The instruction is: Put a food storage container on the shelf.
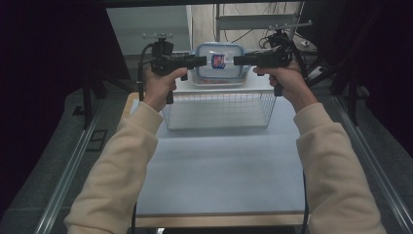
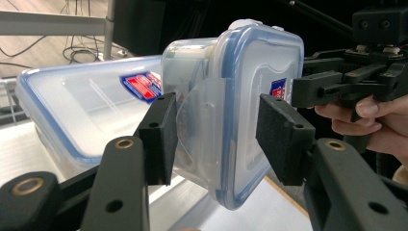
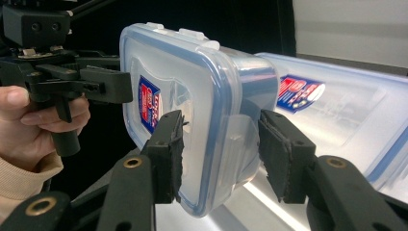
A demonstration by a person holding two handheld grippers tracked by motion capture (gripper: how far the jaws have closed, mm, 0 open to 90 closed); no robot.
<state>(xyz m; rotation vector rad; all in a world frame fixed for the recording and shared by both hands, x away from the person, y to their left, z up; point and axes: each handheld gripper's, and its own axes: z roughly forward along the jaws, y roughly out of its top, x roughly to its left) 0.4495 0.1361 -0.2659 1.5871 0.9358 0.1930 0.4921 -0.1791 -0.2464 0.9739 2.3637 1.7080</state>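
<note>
High view, small lidded box (image 1: 218,61) clamped between left gripper (image 1: 200,61) and right gripper (image 1: 238,60), raised on edge above wire basket (image 1: 219,109), larger box (image 1: 204,73) behind.

Red-and-blue brand labels sit on the small container's lid (image 3: 163,86) and on the larger container (image 3: 337,110) behind; their lettering is illegible.

Premises read as a recording lab, not a home — black curtains (image 1: 44,73) enclose the table (image 1: 219,170), metal rails (image 1: 68,170) flank it, loose cables (image 1: 243,34) trail behind.
</note>
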